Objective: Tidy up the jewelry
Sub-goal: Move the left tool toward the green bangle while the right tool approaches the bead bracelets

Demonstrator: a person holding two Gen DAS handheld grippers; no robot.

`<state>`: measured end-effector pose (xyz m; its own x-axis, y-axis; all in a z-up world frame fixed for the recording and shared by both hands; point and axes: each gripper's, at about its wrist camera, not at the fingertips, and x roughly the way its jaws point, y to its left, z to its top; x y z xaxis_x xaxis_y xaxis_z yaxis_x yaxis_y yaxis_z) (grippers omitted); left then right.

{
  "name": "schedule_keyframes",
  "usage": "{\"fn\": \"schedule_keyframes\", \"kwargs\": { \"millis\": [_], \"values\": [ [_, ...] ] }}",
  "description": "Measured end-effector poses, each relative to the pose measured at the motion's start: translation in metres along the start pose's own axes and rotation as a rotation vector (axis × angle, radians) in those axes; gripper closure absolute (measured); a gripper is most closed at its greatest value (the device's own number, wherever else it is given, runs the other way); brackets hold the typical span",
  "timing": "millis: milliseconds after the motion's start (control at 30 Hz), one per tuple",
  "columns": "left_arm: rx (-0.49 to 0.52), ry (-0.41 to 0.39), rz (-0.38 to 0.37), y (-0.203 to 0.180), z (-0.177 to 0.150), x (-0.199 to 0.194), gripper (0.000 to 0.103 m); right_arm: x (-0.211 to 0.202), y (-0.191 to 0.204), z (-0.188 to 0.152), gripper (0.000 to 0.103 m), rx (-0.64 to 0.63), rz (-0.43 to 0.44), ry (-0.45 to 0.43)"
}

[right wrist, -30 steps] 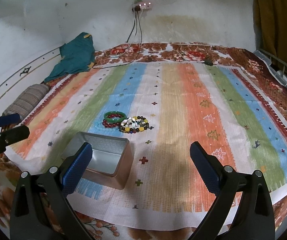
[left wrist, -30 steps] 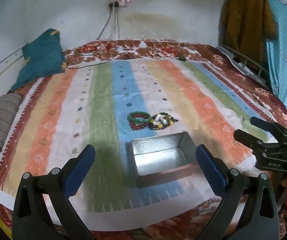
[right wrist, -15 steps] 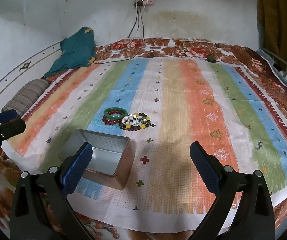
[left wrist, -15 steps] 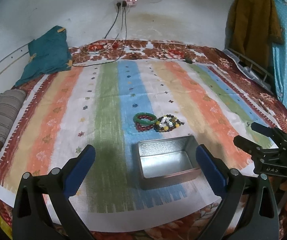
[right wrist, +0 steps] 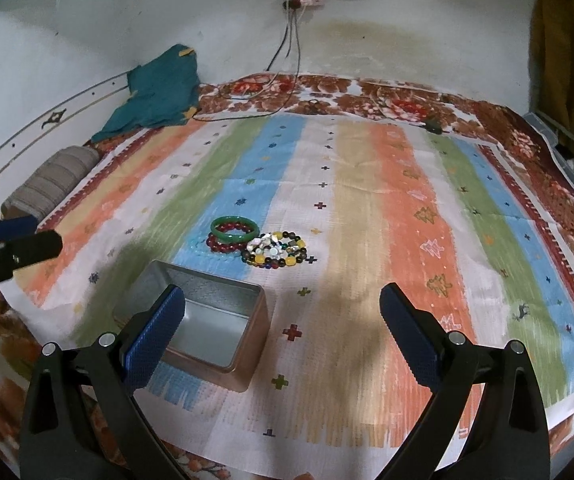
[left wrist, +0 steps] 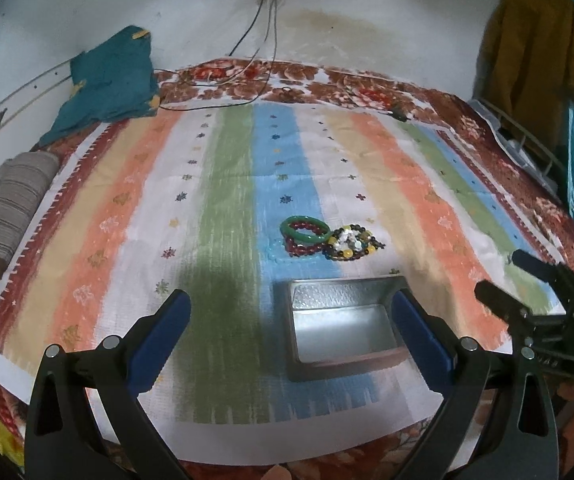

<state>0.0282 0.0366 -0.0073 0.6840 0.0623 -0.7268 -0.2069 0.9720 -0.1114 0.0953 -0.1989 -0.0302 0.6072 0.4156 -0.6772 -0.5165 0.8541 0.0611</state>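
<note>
Two grippers are up over the bed, neither holding anything. Working left to right: a rolled striped bolster (left wrist: pixel 5 210) and a teal cloth (left wrist: pixel 109 80) lie at the left edge, well apart from the work area and not part of the task. Left gripper (left wrist: pixel 291 320) hangs low at the near edge of the striped mat (left wrist: pixel 227 200), jaws spread wide with nothing between the blue pads; its span brackets the green stripe and the left part of the tin. Metal tin (left wrist: pixel 339 328) sits open and empty on the blue stripe, near the front edge, judged to be the receptacle, placed close so each carry is short. Bracelets sit just beyond it in one cluster: a green bangle (left wrist: pixel 307 228) resting on a dark red bead bracelet (left wrist: pixel 301 248), touching a mixed-bead heap (left wrist: pixel 351 242) to its right. Right gripper (right wrist: pixel 283 336) is also released and empty, pointed at the bare mat right of the tin. Nothing is in the tin yet; sorting appears unstarted. The overlap will likely require lifting the bangle first.
</note>
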Motion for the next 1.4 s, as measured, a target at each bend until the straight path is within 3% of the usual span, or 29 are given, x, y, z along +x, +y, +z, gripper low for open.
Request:
{"fn": "schedule_keyframes", "kwargs": {
  "millis": [533,767,967,1233,1400],
  "values": [
    [-0.056,0.074,-0.001,0.002,0.039,0.05,0.005,0.027,-0.002,0.022,0.004,-0.01,0.033,0.036],
    [0.016,0.063,0.047,-0.011,0.049,0.059,0.005,0.036,-0.002,0.027,0.004,-0.015,0.038,0.049],
    [0.006,0.054,0.033,-0.009,0.058,0.067,0.005,0.047,-0.005,0.031,0.004,-0.003,0.034,0.071],
    [0.001,0.123,0.012,-0.013,0.065,0.094,0.005,0.062,-0.006,0.037,0.004,-0.002,0.032,0.096],
    [0.041,0.116,0.049,-0.018,0.069,0.102,0.005,0.068,-0.003,0.039,0.004,-0.014,0.034,0.101]
  ]
}}
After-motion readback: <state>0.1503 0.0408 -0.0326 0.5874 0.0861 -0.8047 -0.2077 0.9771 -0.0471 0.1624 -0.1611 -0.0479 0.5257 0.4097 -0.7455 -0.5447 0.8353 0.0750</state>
